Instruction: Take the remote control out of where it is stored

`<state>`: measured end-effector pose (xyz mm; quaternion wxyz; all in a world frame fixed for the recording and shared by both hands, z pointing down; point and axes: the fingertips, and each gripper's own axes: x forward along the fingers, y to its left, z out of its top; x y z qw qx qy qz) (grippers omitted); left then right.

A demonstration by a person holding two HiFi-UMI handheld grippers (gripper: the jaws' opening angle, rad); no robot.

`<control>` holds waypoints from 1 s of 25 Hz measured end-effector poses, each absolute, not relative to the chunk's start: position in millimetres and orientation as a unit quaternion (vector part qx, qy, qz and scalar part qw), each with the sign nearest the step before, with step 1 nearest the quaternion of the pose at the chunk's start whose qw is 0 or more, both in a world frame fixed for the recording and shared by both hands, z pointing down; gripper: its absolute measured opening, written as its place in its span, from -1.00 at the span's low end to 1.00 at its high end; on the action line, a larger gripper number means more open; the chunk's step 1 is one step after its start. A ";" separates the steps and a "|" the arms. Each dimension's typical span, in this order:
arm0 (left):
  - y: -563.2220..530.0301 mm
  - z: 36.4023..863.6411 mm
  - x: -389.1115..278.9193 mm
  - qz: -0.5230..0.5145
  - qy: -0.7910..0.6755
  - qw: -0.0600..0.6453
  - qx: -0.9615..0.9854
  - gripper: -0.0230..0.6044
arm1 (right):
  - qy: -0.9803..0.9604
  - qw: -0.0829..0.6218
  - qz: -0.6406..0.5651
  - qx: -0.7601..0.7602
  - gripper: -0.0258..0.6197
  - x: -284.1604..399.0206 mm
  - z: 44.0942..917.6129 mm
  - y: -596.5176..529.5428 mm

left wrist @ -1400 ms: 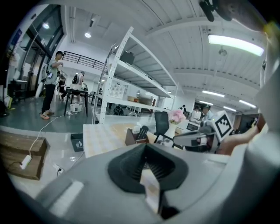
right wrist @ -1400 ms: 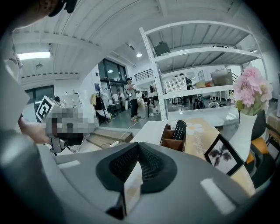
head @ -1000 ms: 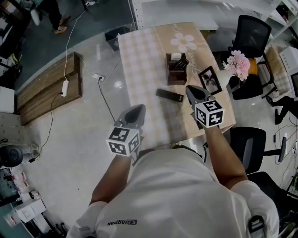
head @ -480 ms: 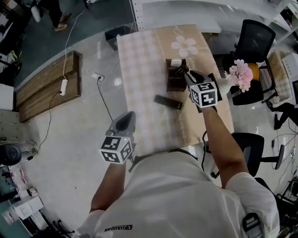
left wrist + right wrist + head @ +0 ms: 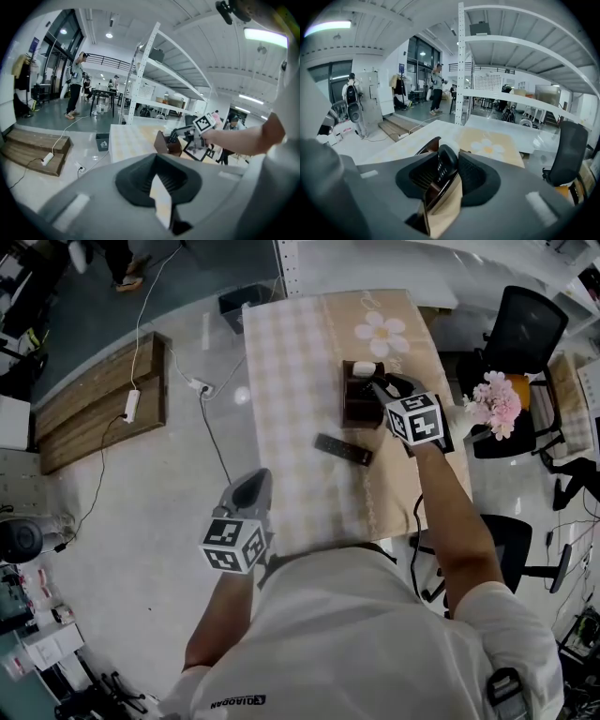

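Now the right gripper (image 5: 446, 177) — jaws just opened — straddles the upright remote control (image 5: 446, 159).

The floor (image 5: 159, 521) was pale, glossy grey, with a low wooden platform (image 5: 89, 423) at the left and a white power strip (image 5: 131, 406) lying on the wood. A tabletop (image 5: 291, 381) under a beige checked cloth stood in the middle, with black office chairs (image 5: 525, 324) to its right. Tall white shelving (image 5: 461, 56) rose behind it, ceiling strip lights (image 5: 265, 37) were lit, and large windows (image 5: 65, 47) lined the far wall.
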<state>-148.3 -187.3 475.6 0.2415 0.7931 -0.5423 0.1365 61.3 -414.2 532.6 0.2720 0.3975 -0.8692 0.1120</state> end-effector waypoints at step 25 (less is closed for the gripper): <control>-170.1 461.5 -153.2 0.120 -0.524 0.224 0.813 -0.91 | -0.881 0.220 0.054 0.415 -0.65 52.4 444.3 -380.2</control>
